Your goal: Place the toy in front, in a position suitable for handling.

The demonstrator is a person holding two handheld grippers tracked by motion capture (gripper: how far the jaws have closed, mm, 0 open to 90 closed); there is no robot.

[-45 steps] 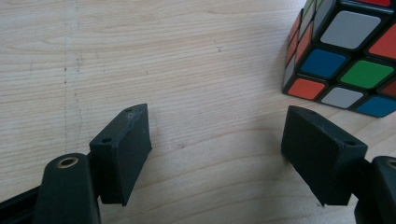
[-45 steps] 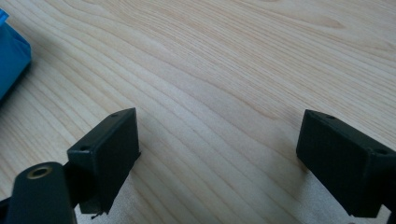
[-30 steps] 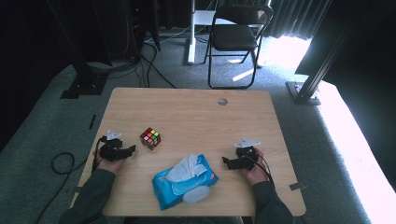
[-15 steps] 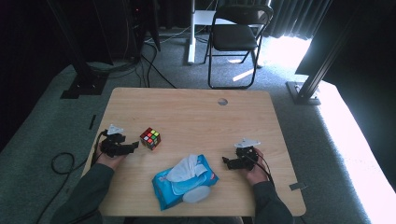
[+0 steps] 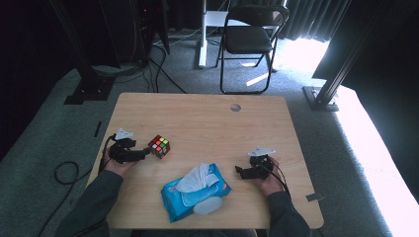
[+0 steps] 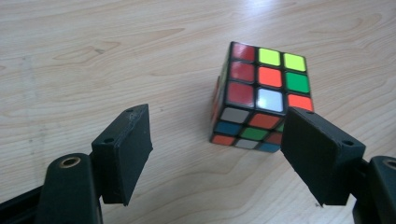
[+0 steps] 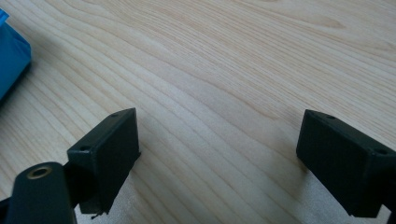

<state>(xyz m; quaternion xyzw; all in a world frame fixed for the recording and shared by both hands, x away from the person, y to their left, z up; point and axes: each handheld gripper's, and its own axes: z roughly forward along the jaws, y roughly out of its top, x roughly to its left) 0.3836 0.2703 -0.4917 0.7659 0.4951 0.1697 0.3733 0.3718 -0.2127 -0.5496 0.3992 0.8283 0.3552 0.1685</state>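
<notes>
Cube: puzzle cube (image 6: 261, 98) sits on the tabletop (image 5: 207, 123), just ahead of the left tongs (image 6: 224, 154) and a little toward their right jaw; its near lower corner lies close to that jaw's pad, not pressed by it.
Left tongs: jaws wide apart, having just been opening, with nothing gripped; the cube stands beyond the gap, not inside it. In the high view the left tongs (image 5: 146, 153) point across at the cube (image 5: 159, 146), tips just beside it.
Right tongs: jaws spread wide (image 7: 219, 158) over bare wood, holding nothing; in the high view they (image 5: 240, 172) rest near the right side of the blue wipes pack (image 5: 195, 192).
Nearer hand: the left, by far; the right is well apart from the cube, with the wipes pack between.
Cube's lie: no long axis, but it sits turned, one vertical edge facing the left tongs.
Judgement: a grasp likely needs the left tongs to square up with two opposite faces.
</notes>
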